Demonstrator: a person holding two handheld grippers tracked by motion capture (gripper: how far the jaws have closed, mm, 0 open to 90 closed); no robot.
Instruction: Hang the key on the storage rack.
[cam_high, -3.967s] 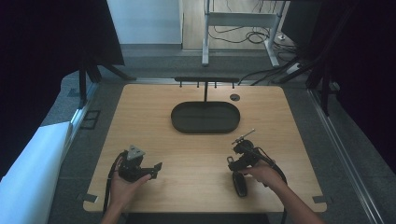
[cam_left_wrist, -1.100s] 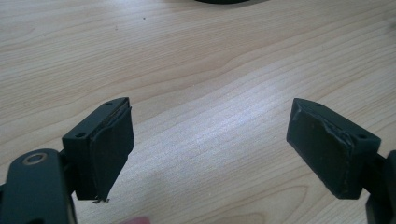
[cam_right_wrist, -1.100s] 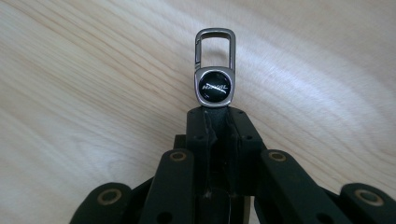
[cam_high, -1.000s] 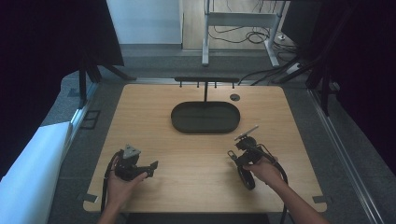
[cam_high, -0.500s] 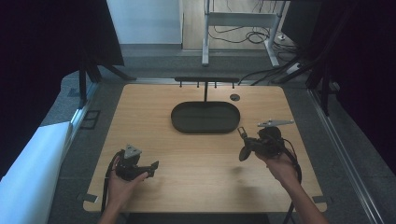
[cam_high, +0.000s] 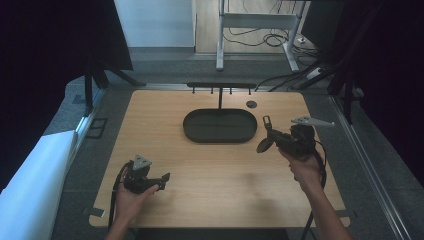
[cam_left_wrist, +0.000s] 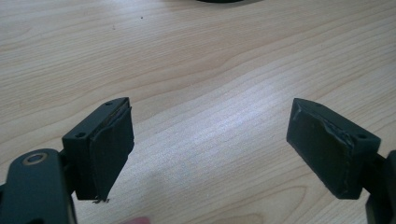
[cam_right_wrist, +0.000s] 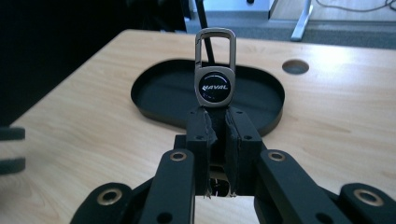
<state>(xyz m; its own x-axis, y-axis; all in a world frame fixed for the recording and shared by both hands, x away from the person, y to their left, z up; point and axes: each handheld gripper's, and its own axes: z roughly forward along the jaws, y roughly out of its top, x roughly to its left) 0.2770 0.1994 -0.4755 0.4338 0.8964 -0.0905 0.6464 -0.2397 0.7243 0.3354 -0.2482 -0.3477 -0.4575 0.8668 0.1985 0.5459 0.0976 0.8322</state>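
Carabiner (cam_right_wrist: 214, 74) clamped upright in right gripper (cam_high: 268, 136), raised just right of tray (cam_high: 220, 125). Left gripper (cam_high: 159, 180) rests near-left on desk (cam_high: 150, 115), jaws apart, empty. Step: transport. Next move probably requires aligning clip with rack (cam_high: 220, 86) hook or tray.

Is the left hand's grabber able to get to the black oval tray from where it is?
Probably yes. The left gripper, fingers open and holding nothing, sits over bare wooden table, and nothing lies between it and the black oval tray.
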